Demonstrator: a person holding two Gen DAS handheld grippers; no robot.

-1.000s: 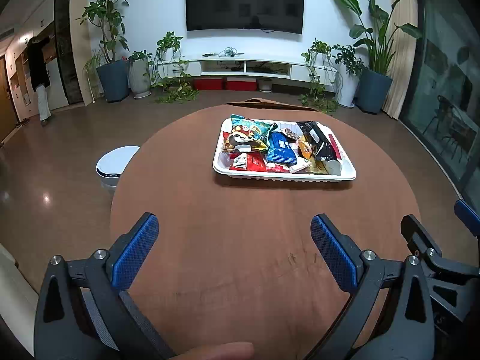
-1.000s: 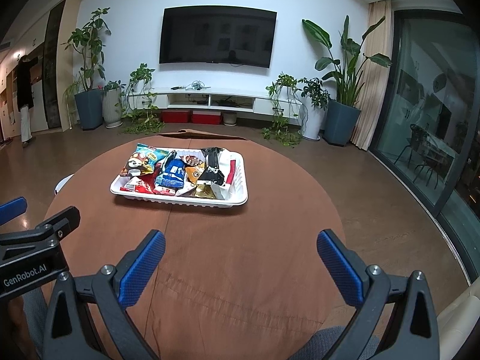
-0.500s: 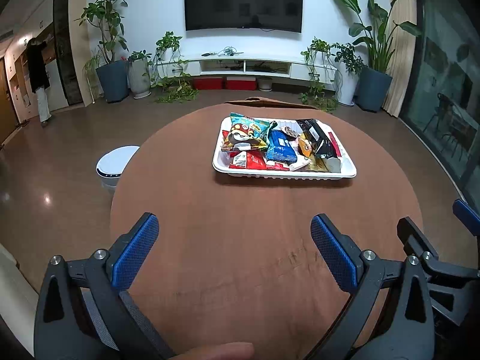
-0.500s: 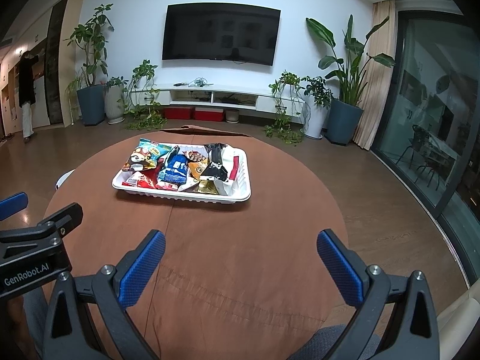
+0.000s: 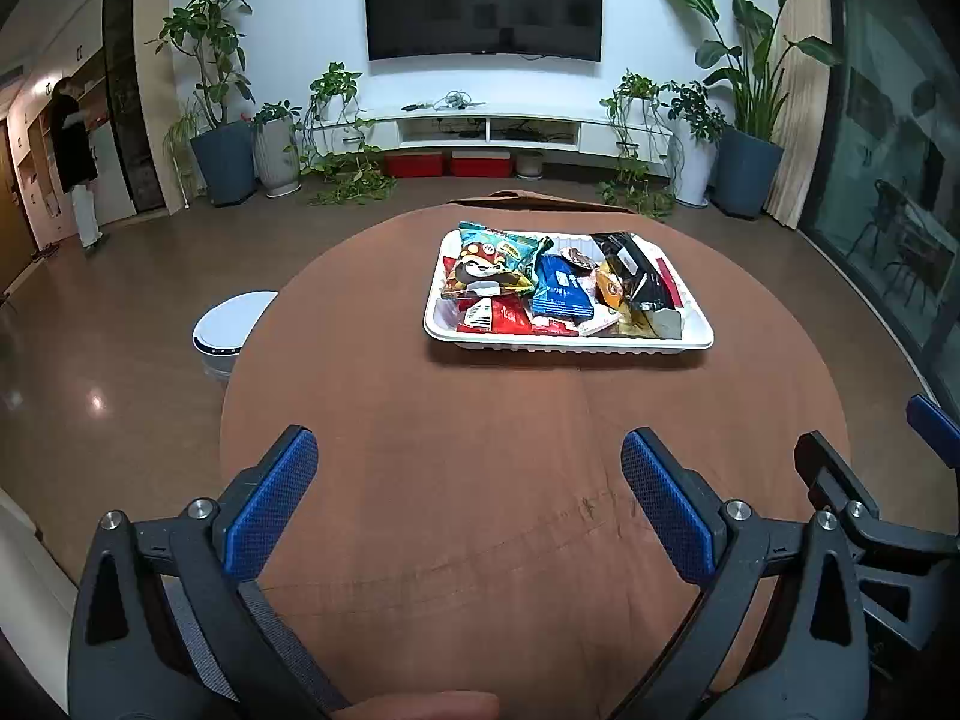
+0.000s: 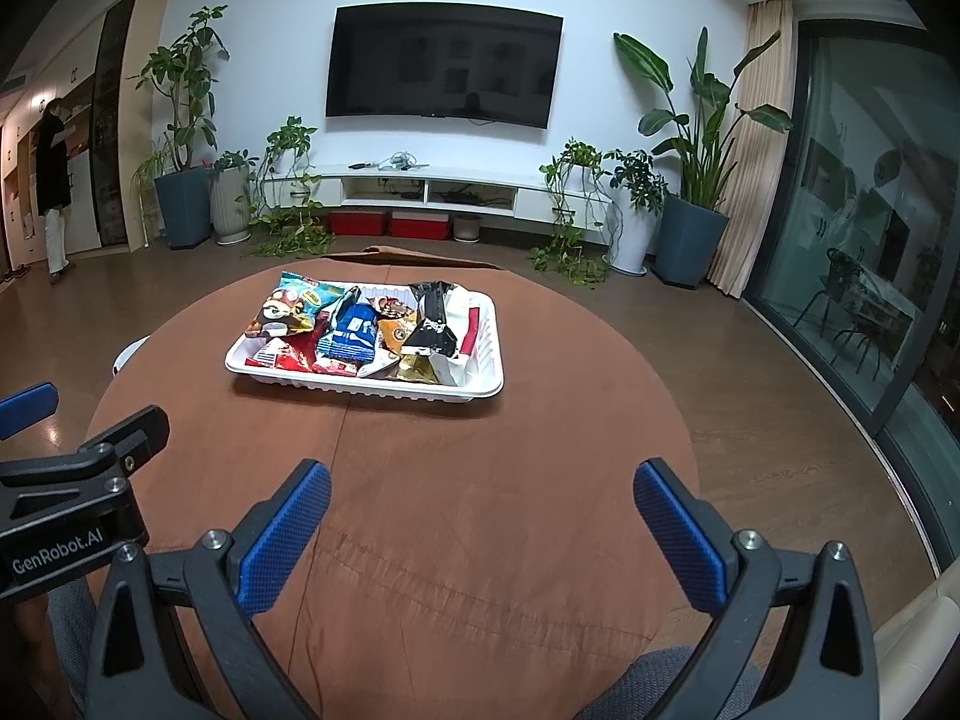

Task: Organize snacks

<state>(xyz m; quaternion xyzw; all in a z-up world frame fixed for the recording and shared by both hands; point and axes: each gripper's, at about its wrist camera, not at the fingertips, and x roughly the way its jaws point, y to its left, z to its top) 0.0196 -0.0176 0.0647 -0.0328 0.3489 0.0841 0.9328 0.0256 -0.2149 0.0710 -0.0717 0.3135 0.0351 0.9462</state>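
Observation:
A white tray [image 5: 567,344] [image 6: 360,387] full of snack packets sits on the far half of the round brown table [image 5: 480,480] [image 6: 510,480]. A cartoon-printed bag [image 5: 489,264] [image 6: 294,306], a blue packet [image 5: 561,291] [image 6: 351,333], a black packet [image 5: 636,273] [image 6: 432,324] and red wrappers [image 5: 501,318] lie in it. My left gripper [image 5: 468,480] hangs open over the near side of the table, well short of the tray. My right gripper [image 6: 480,510] is open too, level with the left one and empty. Each gripper shows at the edge of the other's view.
A white round device [image 5: 231,330] stands on the floor left of the table. Potted plants [image 5: 222,120] [image 6: 690,180], a low TV shelf [image 5: 492,126] and a wall TV [image 6: 444,75] line the far wall. A person [image 5: 75,156] stands at cupboards far left. Glass doors [image 6: 870,240] fill the right.
Both grippers have tilted slightly, so the tray sits a little lower in the right wrist view. Both stay open and the snacks have not moved.

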